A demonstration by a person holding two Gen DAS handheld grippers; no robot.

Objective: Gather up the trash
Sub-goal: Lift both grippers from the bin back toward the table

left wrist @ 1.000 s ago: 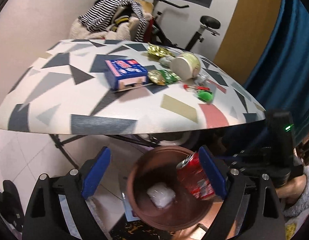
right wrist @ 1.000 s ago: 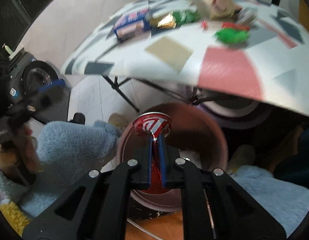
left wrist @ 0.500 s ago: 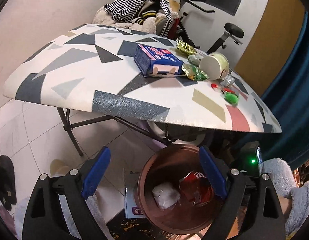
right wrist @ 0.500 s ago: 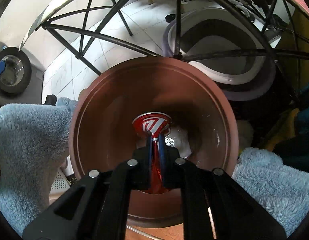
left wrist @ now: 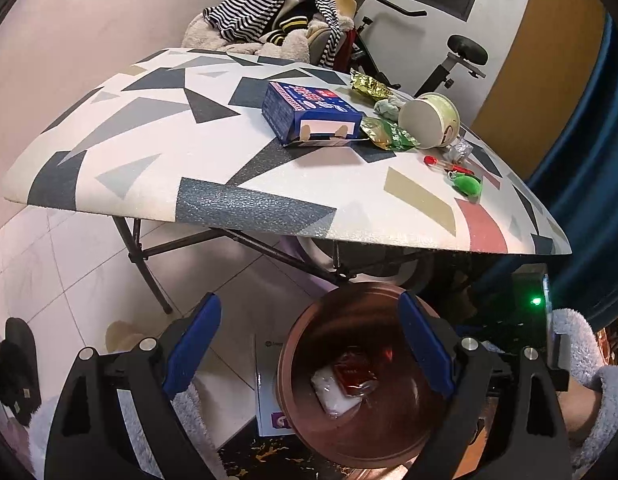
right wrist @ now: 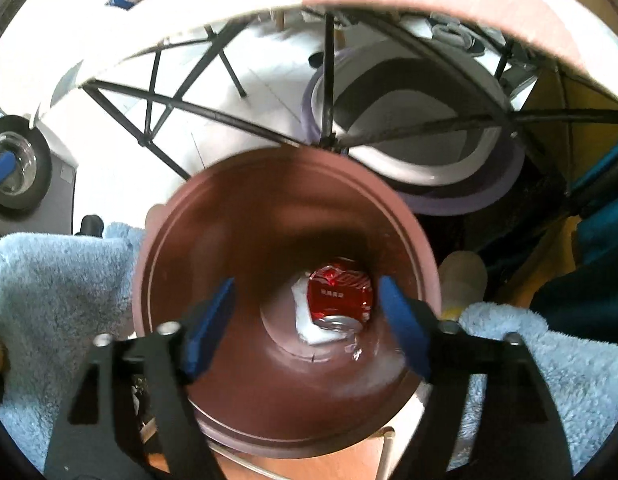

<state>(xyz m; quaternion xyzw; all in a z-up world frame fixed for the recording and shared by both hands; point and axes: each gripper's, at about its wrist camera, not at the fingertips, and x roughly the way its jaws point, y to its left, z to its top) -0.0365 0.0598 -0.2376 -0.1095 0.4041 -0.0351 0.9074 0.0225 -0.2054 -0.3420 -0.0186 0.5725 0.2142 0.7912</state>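
A crushed red can (right wrist: 341, 292) lies at the bottom of the brown bin (right wrist: 157, 248), partly on a white wad (right wrist: 303, 320). My right gripper (right wrist: 306, 284) hangs over the bin mouth with its jaws opening, and nothing touches the pads. My left gripper (left wrist: 307, 312) is open and bare above the bin (left wrist: 293, 360), where the can (left wrist: 355, 372) also shows. On the patterned table (left wrist: 149, 140) lie a blue box (left wrist: 309, 114), a tipped paper cup (left wrist: 429, 124), a green wrapper (left wrist: 389, 136), a gold wrapper (left wrist: 369, 88) and a green toy (left wrist: 467, 184).
Black folding table legs (right wrist: 213, 112) cross just behind the bin, and a white basin (right wrist: 409, 140) sits under the table. Fluffy blue sleeves (right wrist: 49, 280) flank the bin. Behind the table are a clothes pile (left wrist: 269, 24), an exercise bike (left wrist: 465, 52) and a blue curtain (left wrist: 581, 160).
My right gripper sank towards the bin and opened, and the red can dropped from it onto the bin's bottom. My left gripper lowered slightly and stayed open.
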